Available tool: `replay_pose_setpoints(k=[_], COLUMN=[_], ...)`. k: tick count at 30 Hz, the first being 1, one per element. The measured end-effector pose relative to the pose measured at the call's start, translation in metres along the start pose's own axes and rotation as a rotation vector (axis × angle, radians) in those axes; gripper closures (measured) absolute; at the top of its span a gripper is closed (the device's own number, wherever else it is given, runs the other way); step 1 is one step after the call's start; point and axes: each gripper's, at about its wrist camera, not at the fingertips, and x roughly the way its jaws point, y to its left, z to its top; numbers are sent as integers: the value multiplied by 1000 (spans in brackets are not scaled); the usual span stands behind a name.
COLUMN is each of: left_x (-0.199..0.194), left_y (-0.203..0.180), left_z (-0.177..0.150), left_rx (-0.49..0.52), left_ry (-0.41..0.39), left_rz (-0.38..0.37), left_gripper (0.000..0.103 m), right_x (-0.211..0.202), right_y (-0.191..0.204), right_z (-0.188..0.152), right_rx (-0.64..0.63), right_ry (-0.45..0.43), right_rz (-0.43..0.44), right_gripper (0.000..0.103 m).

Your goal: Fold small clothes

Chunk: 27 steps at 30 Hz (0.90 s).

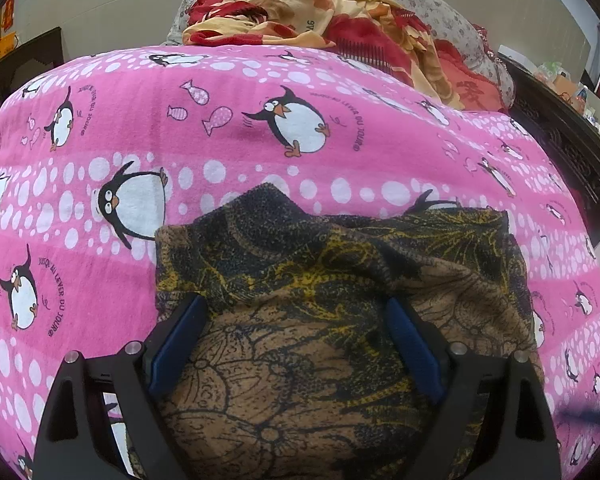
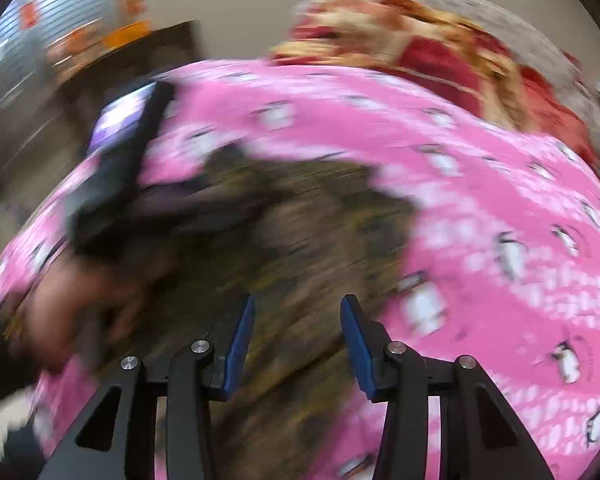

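Brown garment [image 1: 300,320], a thin knit printed with black outline flowers and yellow-gold tracery, lies rumpled on a pink sheet [image 1: 220,120] spread over a bed. In the left wrist view it fills the span from 6 o'clock up to centre, one dark corner peaking toward 12 o'clock. The sheet looks soft and slightly napped, printed with cartoon penguins, fish and bands of white dots; beside the penguins curves the writing "JUSQU'AU LEVER DU JOUR". At 12 o'clock lies a heaped red, orange and cream floral blanket [image 1: 300,12] on a grey flowered pillow [image 1: 440,8].

Left tongs [image 1: 296,320] stand wide, released, their blue pads astride the cloth without pinching it. Right tongs [image 2: 298,320], in a motion-blurred view, stand half apart above the garment with nothing seen between the pads. The other tool and a hand [image 2: 60,304] show at 9 o'clock there.
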Motion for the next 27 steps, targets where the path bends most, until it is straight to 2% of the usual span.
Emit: replay_pose_setpoints(k=[2, 3, 4, 7, 11, 14, 18, 21, 23, 24, 25, 27], left_x=[1, 2, 3, -7, -75, -120, -149, -149, -137, -126, -120, -120], left_y=[0, -1, -3, -6, 11, 22, 17, 3, -8, -13, -17, -25], left_z=[1, 1, 3, 15, 15, -21, -85, -119, -133, -140, -149, -155], left_rx=[4, 7, 17, 61, 104, 171, 200, 169, 138, 132, 135, 161], left_ry=[6, 9, 23, 81, -21, -55, -59, -37, 6, 42, 54, 29], left_rz=[-1, -2, -1, 3, 13, 63, 31, -16, -62, -59, -11, 46], left_gripper=[10, 8, 5, 4, 3, 0, 0, 0, 0, 0, 0, 0], right_x=[14, 24, 25, 23, 0, -24, -46, -42, -30, -34, -38, -37], right_y=[13, 14, 8, 0, -3, -1, 7, 12, 7, 2, 0, -1], right_z=[-22, -33, -42, -46, -48, -55, -76, -100, -115, -122, -124, -125], right_rx=[-61, -69, -35, 4, 63, 117, 152, 182, 226, 272, 289, 296], right_ry=[37, 39, -38, -66, -62, -83, -116, -95, -70, -107, -124, -110], right_rz=[19, -27, -33, -16, -51, -84, -138, -178, -186, -158, -147, -152], right_gripper=[53, 52, 48, 45, 43, 37, 30, 22, 19, 19, 18, 18])
